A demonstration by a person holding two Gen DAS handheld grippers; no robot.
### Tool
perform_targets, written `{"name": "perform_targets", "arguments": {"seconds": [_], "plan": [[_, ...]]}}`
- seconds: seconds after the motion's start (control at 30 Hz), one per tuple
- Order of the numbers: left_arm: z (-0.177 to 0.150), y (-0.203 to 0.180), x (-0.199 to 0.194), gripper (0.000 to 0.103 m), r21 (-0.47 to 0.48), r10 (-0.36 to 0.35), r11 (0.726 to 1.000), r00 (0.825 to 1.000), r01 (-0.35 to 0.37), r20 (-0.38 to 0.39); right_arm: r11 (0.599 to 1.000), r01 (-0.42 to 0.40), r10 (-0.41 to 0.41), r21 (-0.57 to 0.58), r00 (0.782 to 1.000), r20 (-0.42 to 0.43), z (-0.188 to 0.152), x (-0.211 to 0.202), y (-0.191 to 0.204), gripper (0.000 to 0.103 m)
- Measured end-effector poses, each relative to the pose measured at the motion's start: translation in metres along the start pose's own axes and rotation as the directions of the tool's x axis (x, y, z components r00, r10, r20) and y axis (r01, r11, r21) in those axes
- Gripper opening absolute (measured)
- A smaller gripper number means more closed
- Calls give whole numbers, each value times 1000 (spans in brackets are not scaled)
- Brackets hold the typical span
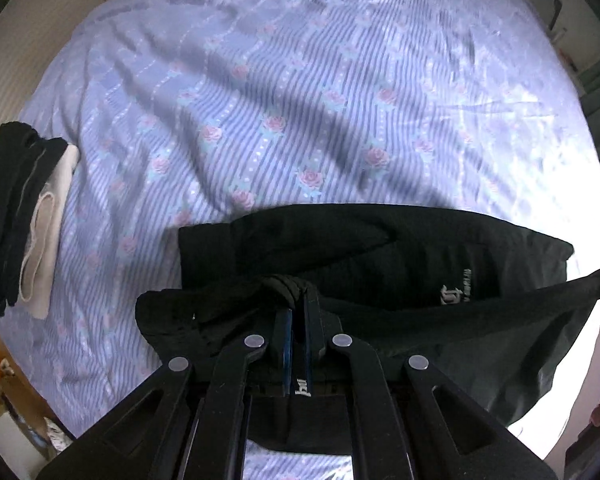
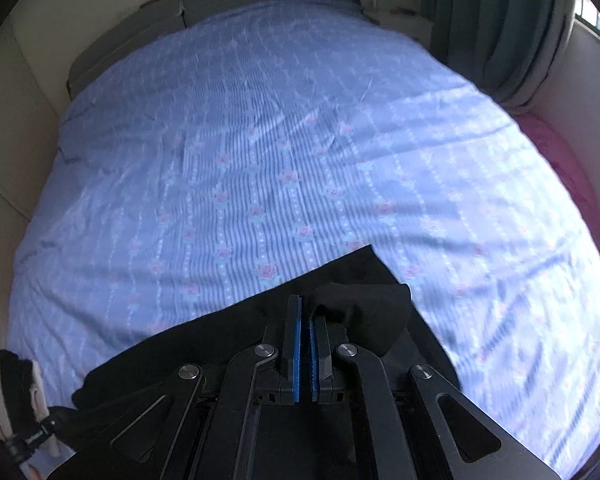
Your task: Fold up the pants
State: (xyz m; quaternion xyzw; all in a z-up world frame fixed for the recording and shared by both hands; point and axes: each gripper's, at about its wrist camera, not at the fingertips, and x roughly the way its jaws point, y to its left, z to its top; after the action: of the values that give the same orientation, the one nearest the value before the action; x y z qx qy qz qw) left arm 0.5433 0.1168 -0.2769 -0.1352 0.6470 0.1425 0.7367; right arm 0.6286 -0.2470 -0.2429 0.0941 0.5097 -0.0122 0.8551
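Black pants [image 1: 380, 256] lie across the near part of a bed, folded over on themselves, with a pale printed logo [image 1: 456, 290] on the right side. My left gripper [image 1: 296, 300] is shut on a bunched fold of the black pants, pointing straight down at the bed. In the right wrist view the black pants [image 2: 348, 276] stretch leftward from my right gripper [image 2: 305, 308], which is shut on a raised fold of the same cloth. The blue pads [image 2: 298, 344] stand almost together.
The bed has a blue striped sheet with pink roses [image 1: 300, 100], wide and wrinkled beyond the pants. A stack of folded dark and cream clothes [image 1: 24, 216] sits at the left edge. A green curtain [image 2: 496, 20] hangs at the far right, and pink bedding [image 2: 560, 168] borders the bed.
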Motion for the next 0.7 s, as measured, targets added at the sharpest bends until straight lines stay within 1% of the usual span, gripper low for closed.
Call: {"name": "perform_targets", "arguments": {"seconds": [0.1, 0.13, 0.23, 0.33, 0.4, 0.43, 0.47, 0.5, 0.53, 0.57, 0.6, 0.63, 0.7], "plan": [[9, -1, 11, 8, -9, 5, 1000, 1000, -5, -20, 1000, 16, -16, -25, 1000, -21, 2, 25, 5, 4], [12, -1, 15, 11, -13, 4, 1000, 1000, -4, -28, 999, 20, -21, -31, 999, -25, 2, 30, 5, 4], [27, 1, 29, 13, -44, -19, 999, 998, 16, -65, 998, 43, -45, -40, 998, -44, 7, 48, 8, 4], [36, -2, 36, 15, -25, -26, 999, 995, 23, -95, 997, 69, -71, -39, 996, -56, 13, 64, 9, 4], [42, -2, 32, 18, -24, -50, 999, 995, 48, -90, 996, 82, -84, -32, 995, -57, 18, 69, 9, 4], [44, -1, 28, 40, -30, -53, 998, 996, 51, -74, 997, 76, -77, -30, 995, -55, 19, 71, 9, 7], [46, 1, 21, 76, -33, -41, 999, 998, 40, -41, 996, 82, -84, -37, 995, -54, 22, 71, 11, 9], [48, 1, 13, 87, -35, -13, 999, 1000, 13, 6, 995, 93, -96, -47, 994, -50, 24, 71, 14, 12], [50, 1, 3, 83, -27, 0, 1000, 999, 2, 51, 993, 100, -103, -57, 994, -45, 25, 69, 16, 25], [52, 0, -1, 80, -15, -3, 1000, 998, 4, 62, 992, 106, -108, -64, 993, -36, 27, 66, 18, 44], [54, -1, -6, 80, 6, -16, 1000, 998, 15, 63, 991, 115, -116, -68, 993, -21, 27, 60, 19, 52], [55, 0, -10, 80, 17, -33, 999, 997, 32, 66, 990, 122, -122, -72, 992, 1, 26, 51, 21, 56], [52, 0, -23, 80, 62, -73, 996, 993, 67, 91, 992, 98, -97, -82, 995, 17, 24, 36, 22, 56]]}}
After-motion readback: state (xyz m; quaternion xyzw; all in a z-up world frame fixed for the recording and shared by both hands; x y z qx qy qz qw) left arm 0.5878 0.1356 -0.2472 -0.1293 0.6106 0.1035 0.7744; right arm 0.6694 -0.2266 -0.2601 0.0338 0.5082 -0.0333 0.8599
